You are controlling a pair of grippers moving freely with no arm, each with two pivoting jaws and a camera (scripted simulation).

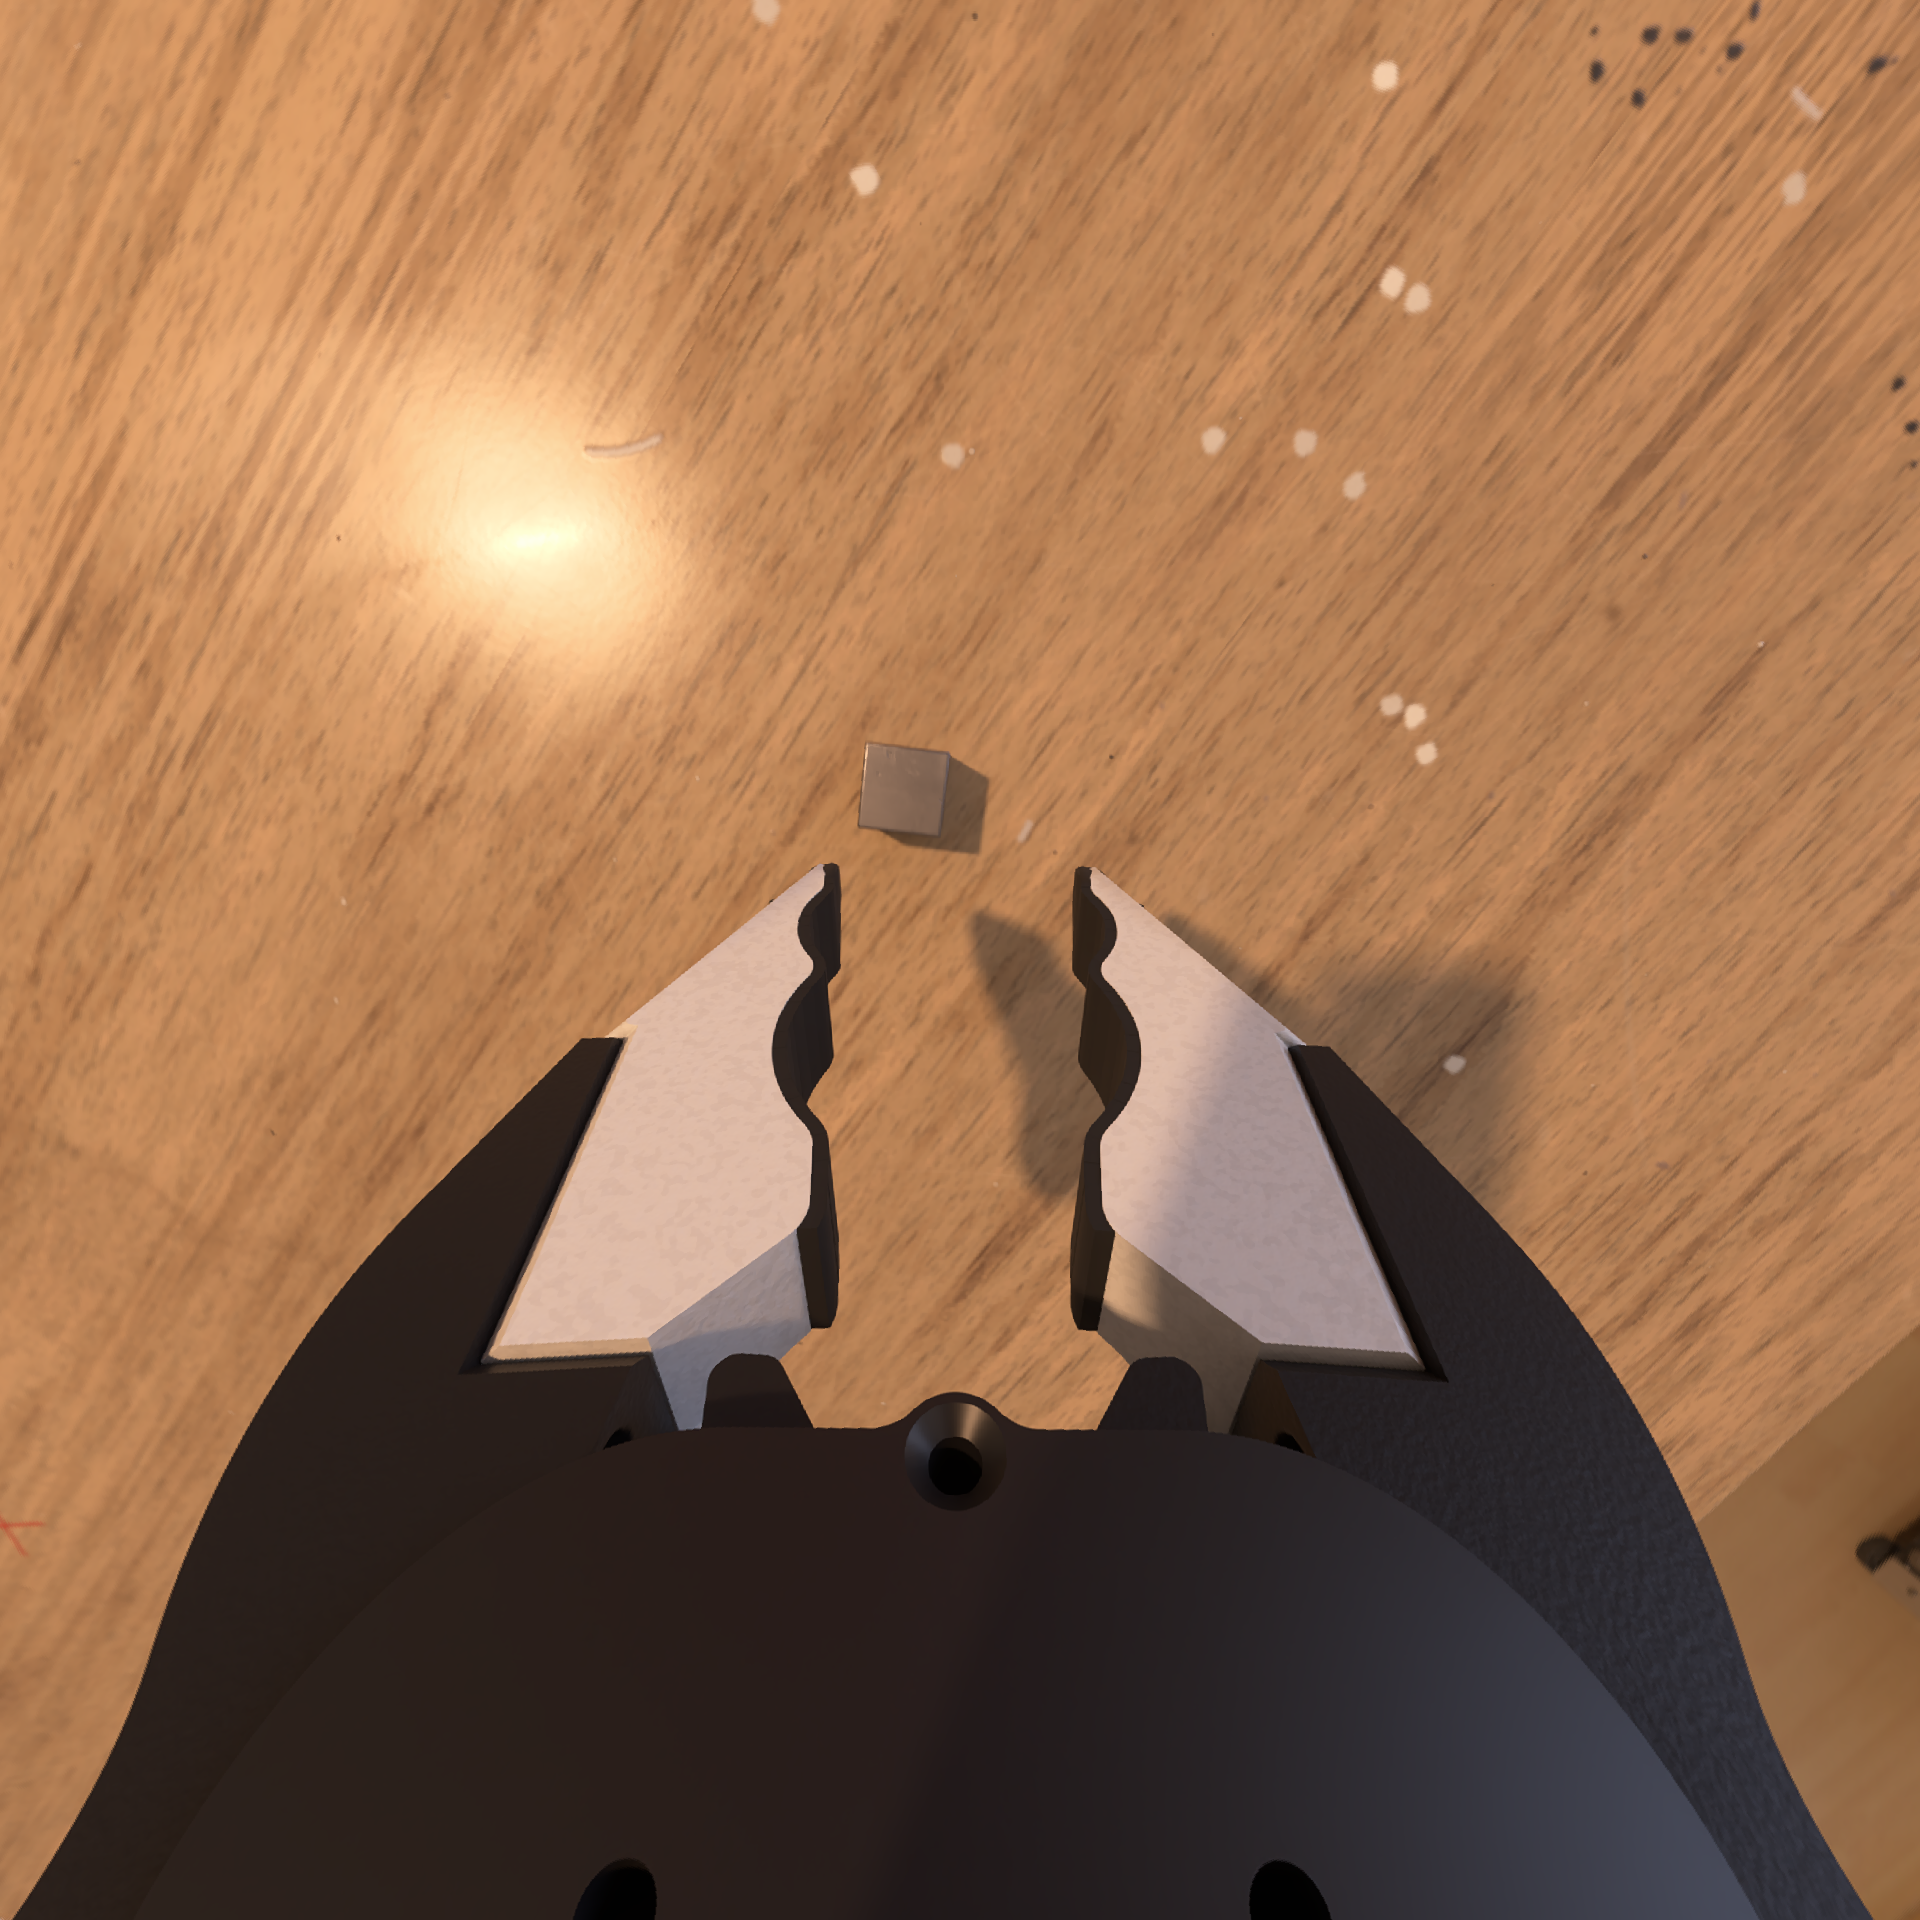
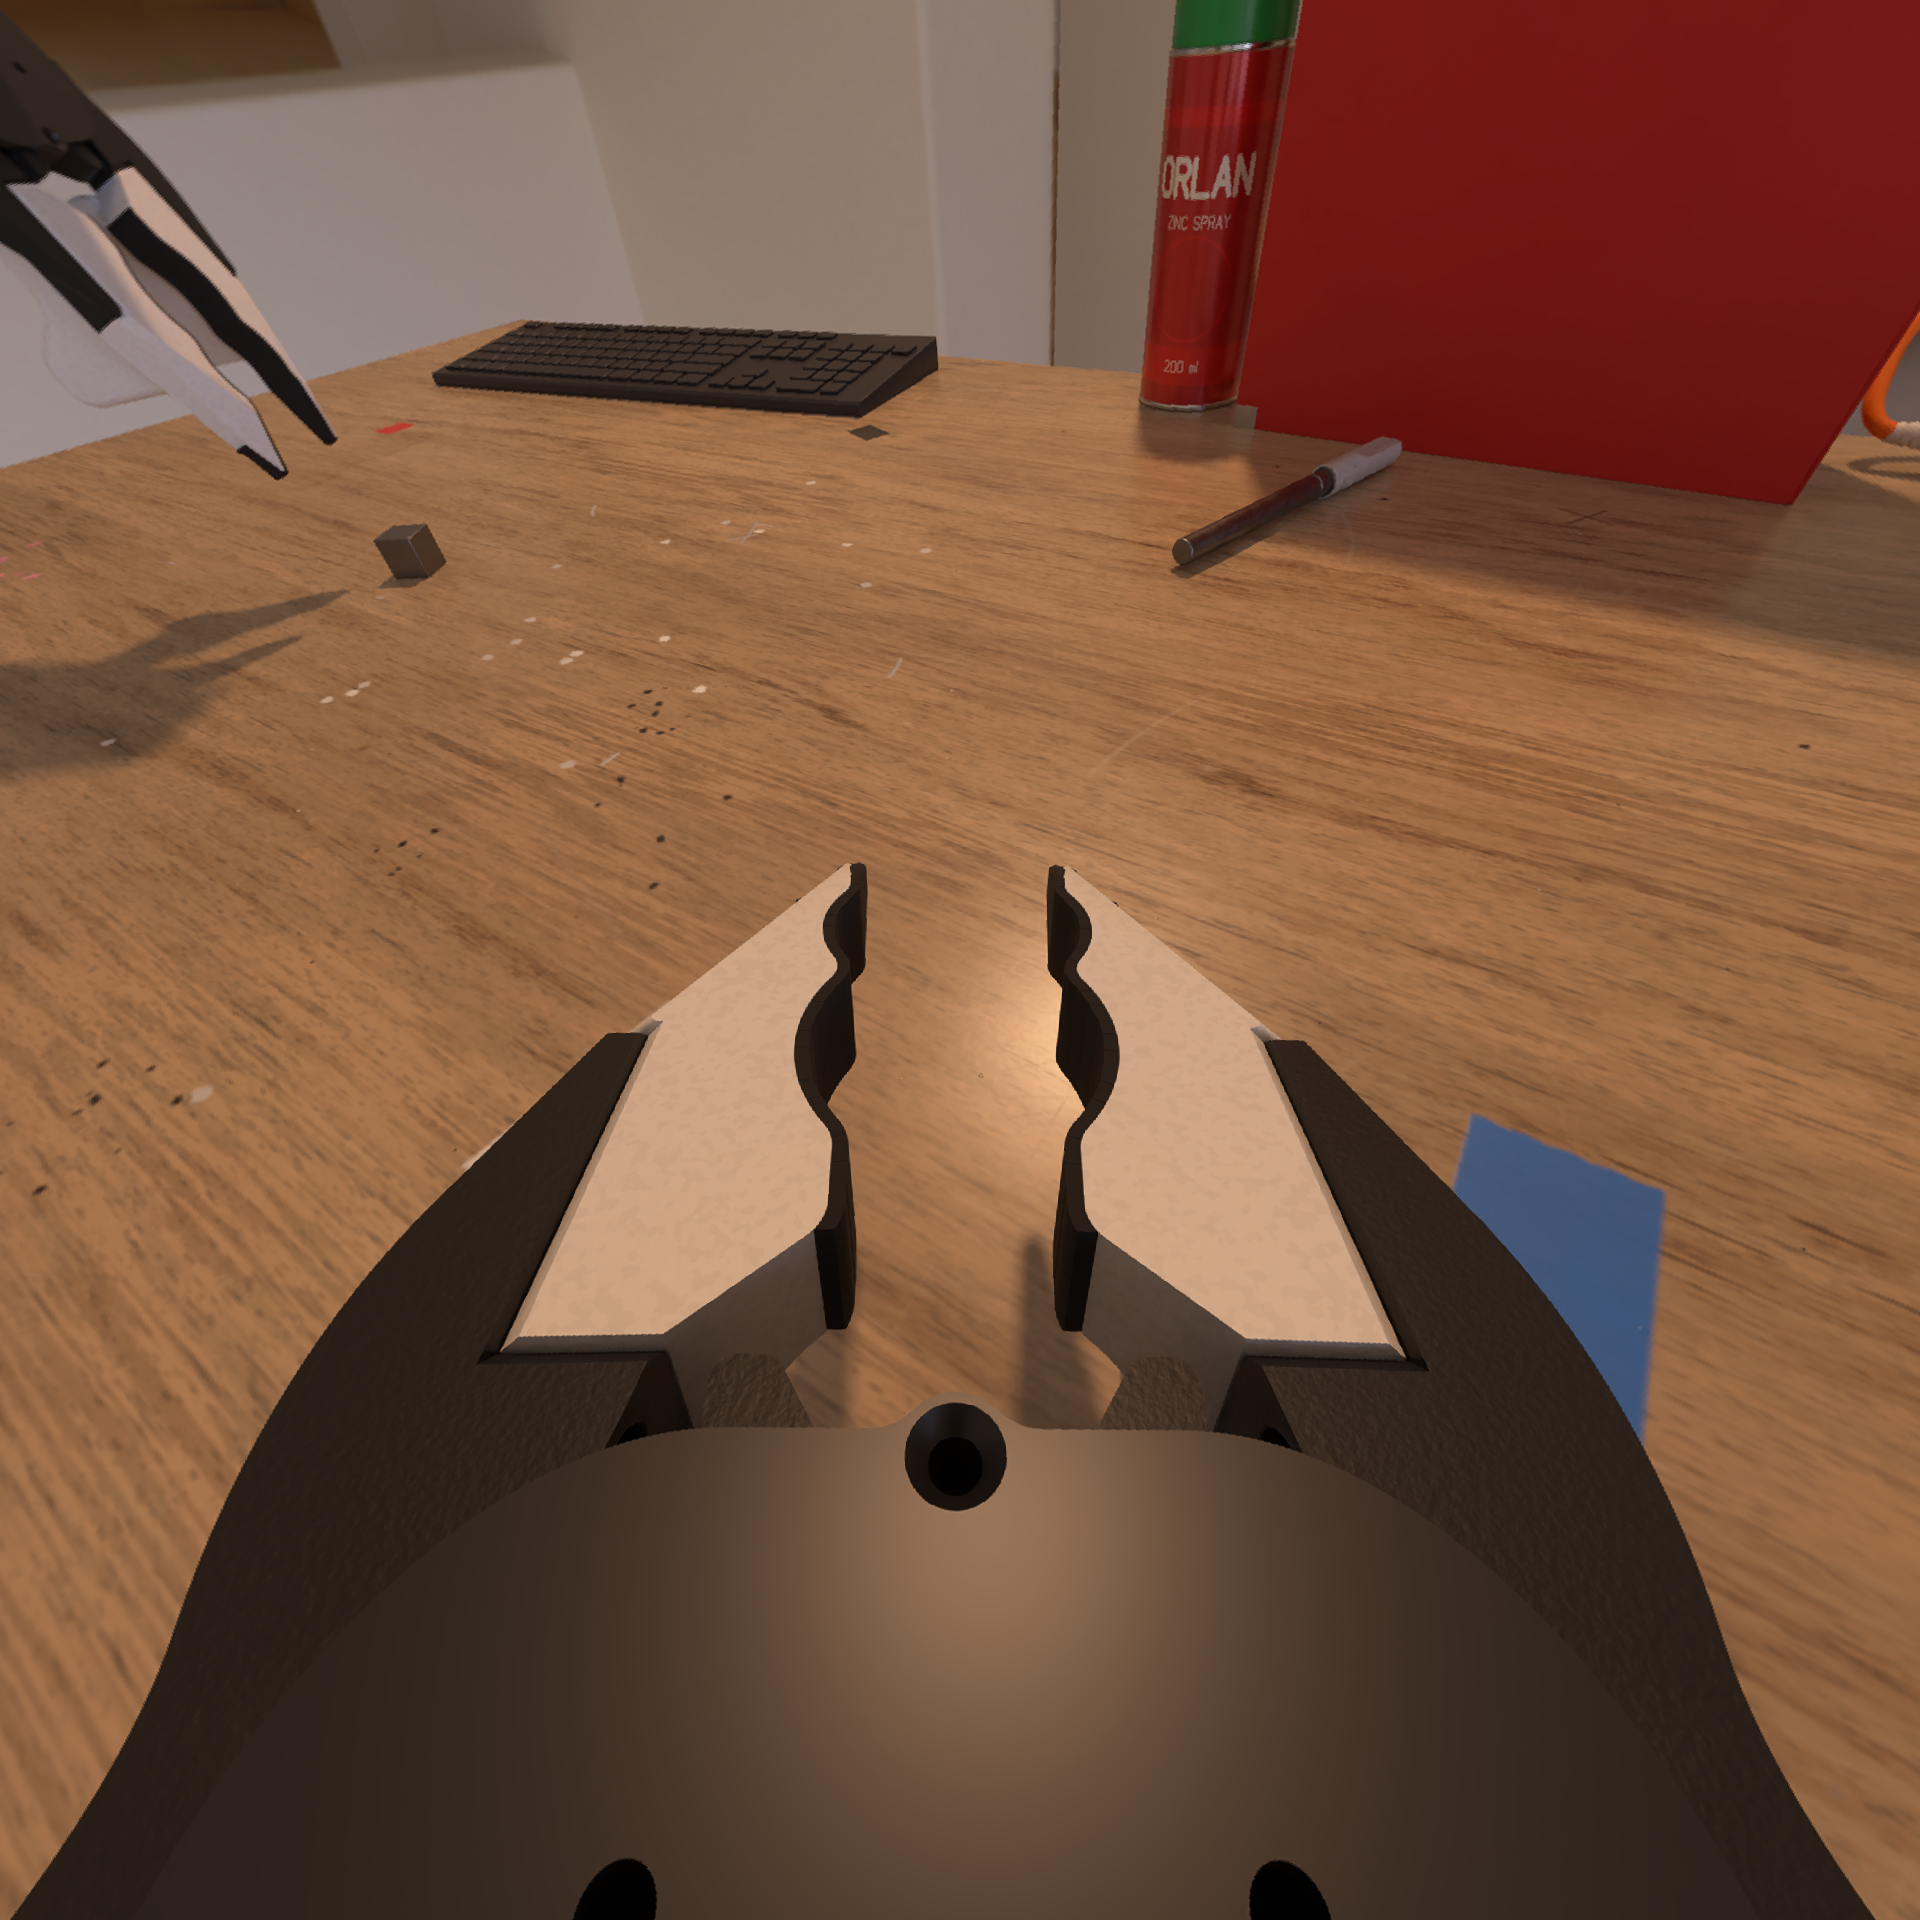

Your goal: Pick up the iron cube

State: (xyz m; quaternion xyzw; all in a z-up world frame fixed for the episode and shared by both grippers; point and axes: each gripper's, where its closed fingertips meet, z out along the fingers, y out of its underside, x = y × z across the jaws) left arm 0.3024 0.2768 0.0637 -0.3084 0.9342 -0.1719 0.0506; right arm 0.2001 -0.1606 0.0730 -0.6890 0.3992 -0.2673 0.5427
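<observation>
Left tool (image 1: 956,873) spread open, empty, hanging above the wooden worktop (image 1: 1351,582), pointing down. Cube (image 1: 903,788) sits on the worktop just past its tips, slightly left of the gap, untouched. Right tool (image 2: 954,871) also open, empty, well apart from the cube (image 2: 409,550). Keyboard (image 2: 691,366), spray can (image 2: 1210,208), pen (image 2: 1283,501) farther back.

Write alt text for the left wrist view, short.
The open left gripper points down at a wooden table, with the small grey iron cube lying just beyond its fingertips, slightly left of the gap and untouched. Pale specks dot the wood, and a bright glare spot sits to the upper left.
</observation>
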